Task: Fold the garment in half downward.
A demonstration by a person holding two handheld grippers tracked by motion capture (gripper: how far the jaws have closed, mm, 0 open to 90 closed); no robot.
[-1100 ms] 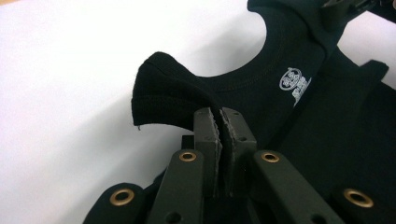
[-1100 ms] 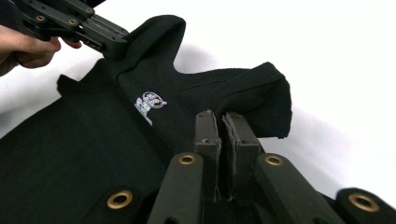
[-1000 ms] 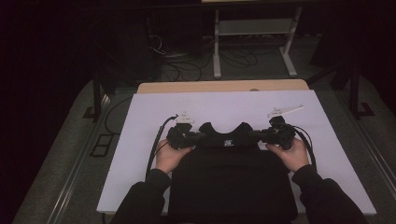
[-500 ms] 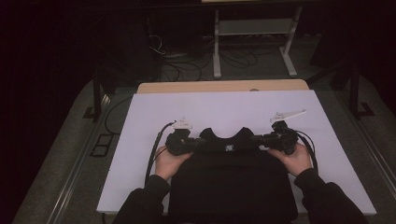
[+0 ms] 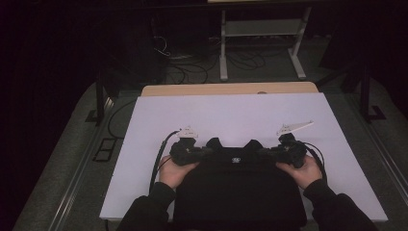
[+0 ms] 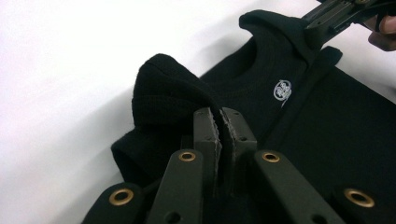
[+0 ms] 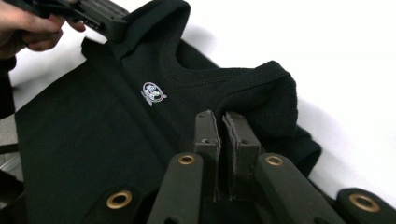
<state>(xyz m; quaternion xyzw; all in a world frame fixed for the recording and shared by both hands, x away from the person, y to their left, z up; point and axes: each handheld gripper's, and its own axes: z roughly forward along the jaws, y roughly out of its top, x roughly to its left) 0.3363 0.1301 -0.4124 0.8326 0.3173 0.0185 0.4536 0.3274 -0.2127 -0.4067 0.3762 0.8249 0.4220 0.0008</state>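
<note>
The white table [image 5: 231, 115] carried a black garment [image 5: 238, 192] that lay at its near edge, between the person's forearms, with the body of the cloth reaching back toward the person and the neckline on the far side. A small white logo [image 6: 282, 88] sat just below that neckline, midway between the two shoulders, and served as the landmark for everything else. To the left of the logo the left gripper [image 6: 220, 122] was clenched on the bunched shoulder fabric, jaws pressed together with a fold of knit pinched between them; to the right of the logo the right gripper [image 7: 221, 125] was clamped the same way on the other shoulder. Both bites looked shallow, near the seam edge. To do this step well, it seemed wise to keep the two grips level with each other on either side of the logo, so the neckline stayed straight, and to pull the shoulders gently apart until the cloth between them lost its slack. Any lift or fold would probably go best with both hands moving together, since an uneven pull could slip the thin pinch or skew the garment.
</note>
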